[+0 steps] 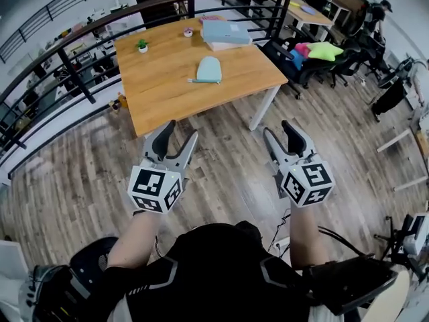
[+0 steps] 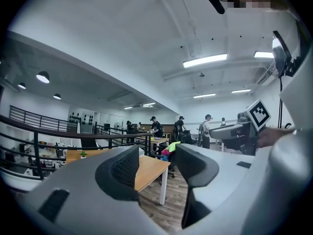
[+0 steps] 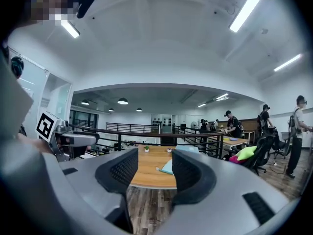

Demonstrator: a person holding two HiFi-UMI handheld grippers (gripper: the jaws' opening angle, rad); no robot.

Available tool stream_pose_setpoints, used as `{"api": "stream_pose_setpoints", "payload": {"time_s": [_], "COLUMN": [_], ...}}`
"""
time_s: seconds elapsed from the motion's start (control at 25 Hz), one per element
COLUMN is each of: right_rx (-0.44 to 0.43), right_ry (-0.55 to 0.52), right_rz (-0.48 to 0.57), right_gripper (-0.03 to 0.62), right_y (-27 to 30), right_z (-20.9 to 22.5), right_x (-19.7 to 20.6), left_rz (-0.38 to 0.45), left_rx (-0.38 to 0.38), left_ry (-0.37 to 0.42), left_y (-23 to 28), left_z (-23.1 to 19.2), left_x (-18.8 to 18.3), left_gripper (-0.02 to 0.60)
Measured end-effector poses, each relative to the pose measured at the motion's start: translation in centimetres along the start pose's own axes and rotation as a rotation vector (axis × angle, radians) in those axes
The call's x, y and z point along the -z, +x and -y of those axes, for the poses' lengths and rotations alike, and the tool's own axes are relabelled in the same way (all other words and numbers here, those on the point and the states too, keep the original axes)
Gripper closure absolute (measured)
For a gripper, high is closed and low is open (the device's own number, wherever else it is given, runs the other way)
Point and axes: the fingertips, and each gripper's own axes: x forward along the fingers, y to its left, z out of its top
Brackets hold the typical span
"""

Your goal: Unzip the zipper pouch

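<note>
Holding left gripper [image 1: 181, 129] wide open, empty; same with right gripper [image 1: 278, 127]; both near, well short of the wooden table [image 1: 167, 92]; zipper pouch [image 1: 209, 70] lying far off on it, untouched

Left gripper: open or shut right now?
Open. The left gripper has its fingers apart, nothing between them; only the table and floor show through the gap.

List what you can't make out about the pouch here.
- Head view: pouch too small to tell if its zipper is open or shut.
- Right gripper view: right gripper hides part of the pouch.
- Left gripper view: left gripper hides much of the table; no pouch shows.
</note>
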Motion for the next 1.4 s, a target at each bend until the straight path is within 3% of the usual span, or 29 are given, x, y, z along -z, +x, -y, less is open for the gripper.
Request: {"api": "stream_pose_setpoints", "payload": {"time_s": [0.24, 0.44, 0.8, 1.04, 1.4], "right_rx": [-0.004, -0.063, -0.179, -0.284, -0.369], "right_ry": [-0.01, -0.023, -0.089, -0.071, -0.054], "right_rz": [-0.012, 0.002, 0.003, -0.005, -0.027], "right_gripper": [0.368, 0.37, 0.372, 0.376, 0.378], "right_y": [2.3, 6.4, 14.7, 19.6, 25.5], "right_z": [-0.6, 0.5, 6.8, 12.3, 18.3], "right_x": [0.4, 0.4, 0.4, 0.1, -1.3], "left_rz": [-0.01, -0.019, -0.003, -0.021, -0.067], "left_rx": [0.011, -0.013, -0.1, -0.17, -0.189], "left_ry": [-0.009, -0.009, 0.027, 0.021, 0.039], "left_y": [0.8, 2.9, 11.5, 18.6, 27.9], "left_z": [-2.4, -4.2, -6.4, -7.0, -8.4], "left_x": [1.4, 1.9, 0.9, 0.5, -1.4], "left_gripper": [0.346, 0.347, 0.347, 0.347, 0.347]}}
